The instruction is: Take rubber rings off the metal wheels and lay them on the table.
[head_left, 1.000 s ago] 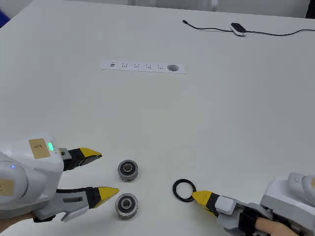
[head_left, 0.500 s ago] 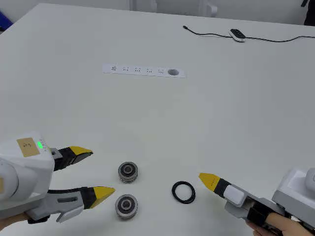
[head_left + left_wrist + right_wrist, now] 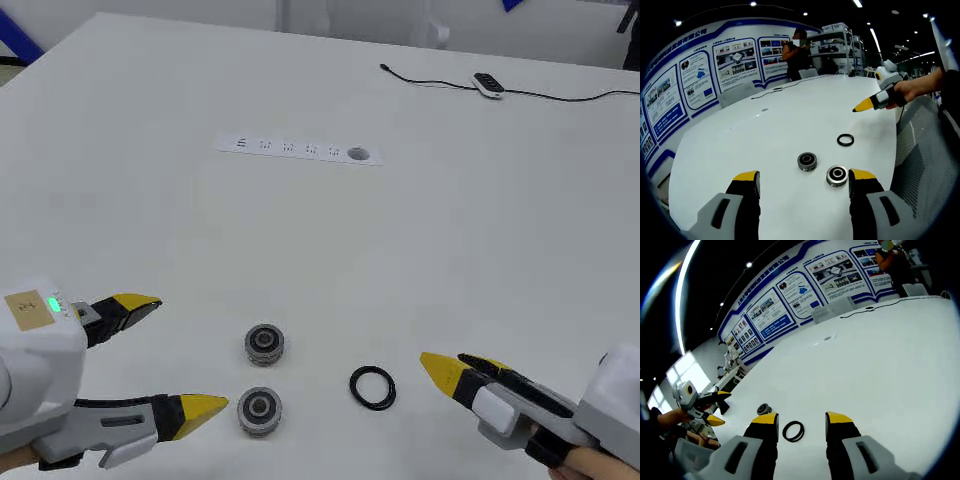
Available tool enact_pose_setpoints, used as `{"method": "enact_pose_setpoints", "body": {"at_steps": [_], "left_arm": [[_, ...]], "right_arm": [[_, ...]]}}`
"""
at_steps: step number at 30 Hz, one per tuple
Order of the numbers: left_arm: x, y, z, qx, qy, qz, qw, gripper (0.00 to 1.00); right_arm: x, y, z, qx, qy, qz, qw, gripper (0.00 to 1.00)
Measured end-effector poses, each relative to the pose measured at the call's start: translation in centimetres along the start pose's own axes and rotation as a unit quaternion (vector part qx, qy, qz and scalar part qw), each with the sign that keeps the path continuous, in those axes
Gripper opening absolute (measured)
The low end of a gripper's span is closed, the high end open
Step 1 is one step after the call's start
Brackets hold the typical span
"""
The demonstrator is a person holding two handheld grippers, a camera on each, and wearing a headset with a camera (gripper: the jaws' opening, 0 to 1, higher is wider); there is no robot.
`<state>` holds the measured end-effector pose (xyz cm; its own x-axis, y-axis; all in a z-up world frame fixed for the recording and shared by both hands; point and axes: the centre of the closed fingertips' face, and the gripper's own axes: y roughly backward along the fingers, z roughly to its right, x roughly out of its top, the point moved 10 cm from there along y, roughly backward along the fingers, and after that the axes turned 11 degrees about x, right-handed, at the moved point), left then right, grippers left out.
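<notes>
Ring removal partway: one rubber ring (image 3: 372, 387) lying loose on table (image 3: 450, 230), just ahead of right gripper (image 3: 455, 368).
Both grippers hanging empty, jaws apart; left gripper (image 3: 183, 352) facing two metal wheels (image 3: 264, 343) just ahead. Next prob. calling for clamping a wheel, peeling its ring. Tan sticker (image 3: 27, 310) on left gripper: writing illegible.

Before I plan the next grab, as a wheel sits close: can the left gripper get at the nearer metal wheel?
Probably yes: the left gripper is open, one tip beside the nearer wheel, nothing between; the second wheel and loose ring lie aside.
</notes>
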<state>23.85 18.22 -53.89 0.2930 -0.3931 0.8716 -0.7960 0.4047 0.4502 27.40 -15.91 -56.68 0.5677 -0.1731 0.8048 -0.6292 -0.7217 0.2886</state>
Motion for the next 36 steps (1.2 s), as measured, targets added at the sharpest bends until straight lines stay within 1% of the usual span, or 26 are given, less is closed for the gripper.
{"method": "enact_pose_setpoints", "body": {"at_steps": [2,4,6,8,9,12,14,16,17,18,20,24,25,27,30,32,34,36], "left_arm": [[-0.1,0.4,0.2,0.004,0.008,0.011,0.9999,0.78],[-0.2,0.7,0.3,0.008,0.013,0.015,0.9998,0.80],[-0.3,0.9,0.4,0.012,0.014,0.016,0.9997,0.82],[-0.5,1.3,0.3,0.020,0.010,0.016,0.9996,0.82],[-0.5,1.5,0.2,0.026,0.010,0.019,0.9994,0.82],[-0.7,2.0,0.1,0.034,0.024,0.027,0.9988,0.84],[-0.9,2.2,0.1,0.036,0.027,0.026,0.9986,0.85],[-1.1,2.2,0.2,0.038,0.027,0.023,0.9987,0.86],[-1.3,2.3,0.2,0.039,0.027,0.020,0.9987,0.87],[-1.3,2.3,0.3,0.040,0.027,0.020,0.9987,0.88],[-1.5,2.4,0.4,0.041,0.030,0.019,0.9985,0.89],[-1.7,2.3,0.8,0.037,0.035,0.021,0.9985,0.91],[-1.7,2.3,0.9,0.036,0.036,0.021,0.9985,0.92],[-1.9,2.3,1.0,0.035,0.037,0.020,0.9985,0.93],[-2.1,2.4,1.0,0.038,0.042,0.020,0.9982,0.93],[-2.3,2.4,1.0,0.041,0.048,0.021,0.9978,0.94],[-2.5,2.5,0.9,0.045,0.054,0.022,0.9973,0.94],[-2.6,2.6,0.9,0.046,0.057,0.022,0.9970,0.94]], "right_arm": [[-0.1,0.4,0.0,-0.001,0.005,-0.001,1.0000,0.41],[-0.2,0.8,0.1,-0.003,0.020,-0.006,0.9998,0.42],[-0.3,1.2,0.2,-0.007,0.025,-0.008,0.9996,0.45],[-0.3,1.6,0.3,-0.009,0.050,-0.014,0.9986,0.48],[-0.4,1.8,0.3,-0.010,0.060,-0.019,0.9980,0.49],[-0.6,2.2,0.2,-0.009,0.082,-0.033,0.9960,0.51],[-0.7,2.4,0.2,-0.012,0.096,-0.041,0.9944,0.53],[-0.9,2.5,0.2,-0.014,0.094,-0.043,0.9945,0.55],[-1.0,2.6,0.1,-0.017,0.081,-0.041,0.9958,0.56],[-1.0,2.6,0.2,-0.018,0.075,-0.037,0.9963,0.56],[-1.1,2.7,0.1,-0.018,0.075,-0.036,0.9964,0.57],[-1.3,2.7,-0.2,-0.019,0.083,-0.043,0.9955,0.58],[-1.4,2.7,-0.2,-0.020,0.086,-0.048,0.9950,0.58],[-1.6,2.6,-0.3,-0.020,0.106,-0.066,0.9920,0.58],[-1.9,2.4,-0.6,-0.015,0.114,-0.076,0.9905,0.60],[-2.0,2.2,-0.7,-0.013,0.124,-0.085,0.9886,0.61],[-1.9,2.0,-0.9,-0.012,0.129,-0.088,0.9876,0.61],[-1.7,1.8,-1.0,-0.010,0.129,-0.087,0.9877,0.61]]}}
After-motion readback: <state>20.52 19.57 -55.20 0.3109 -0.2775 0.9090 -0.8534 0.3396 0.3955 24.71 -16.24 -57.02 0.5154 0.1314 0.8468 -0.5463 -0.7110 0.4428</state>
